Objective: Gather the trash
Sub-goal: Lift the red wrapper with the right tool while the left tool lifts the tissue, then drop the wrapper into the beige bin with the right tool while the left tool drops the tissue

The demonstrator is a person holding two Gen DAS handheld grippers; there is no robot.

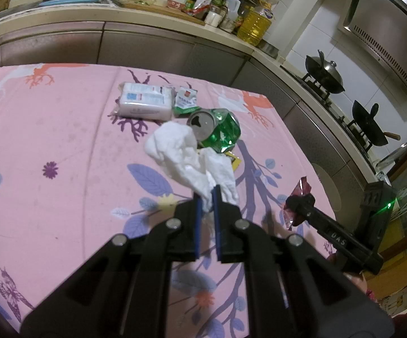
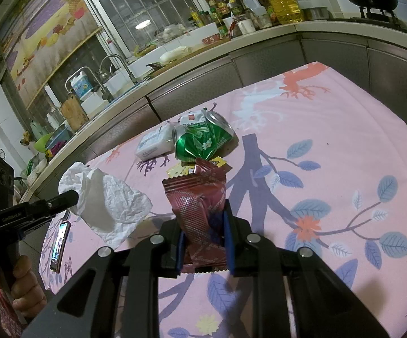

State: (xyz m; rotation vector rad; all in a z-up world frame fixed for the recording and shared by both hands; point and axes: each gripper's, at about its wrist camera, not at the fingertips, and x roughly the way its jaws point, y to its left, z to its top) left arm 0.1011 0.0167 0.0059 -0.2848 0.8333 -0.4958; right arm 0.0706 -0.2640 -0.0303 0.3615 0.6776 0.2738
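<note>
A: Your left hand-held gripper point(image 1: 207, 197) is pinched narrow on a corner of the crumpled white tissue point(image 1: 186, 155); the rest hangs loose in front. Your right hand-held gripper point(image 2: 202, 225) is closed on the dark red foil wrapper point(image 2: 196, 211), which stands up twisted between the blue pads point(image 2: 228, 236).

B: Risks?

A: The tissue is thin, soft and creased, and you hold only an edge. My judgement: a fast swing could tear it or let it slip out. The wrapper is slick, crinkled foil, gripped low, so it may slide if the jaws ease.

B: What remains on the table point(image 1: 62, 129)?

A: Take the green can point(image 2: 200, 140) as landmark: dented metal, lying on its side on the pink floral cloth. Just behind it sits a small green-and-white packet point(image 1: 186, 100); beside that, a soft white plastic-wrapped pack point(image 1: 146, 102). A yellow scrap point(image 2: 178, 171) peeks out in front of the can. The can is round and crushed unevenly, so it could roll or squirt sideways under a pinch. No bin is in view.
</note>
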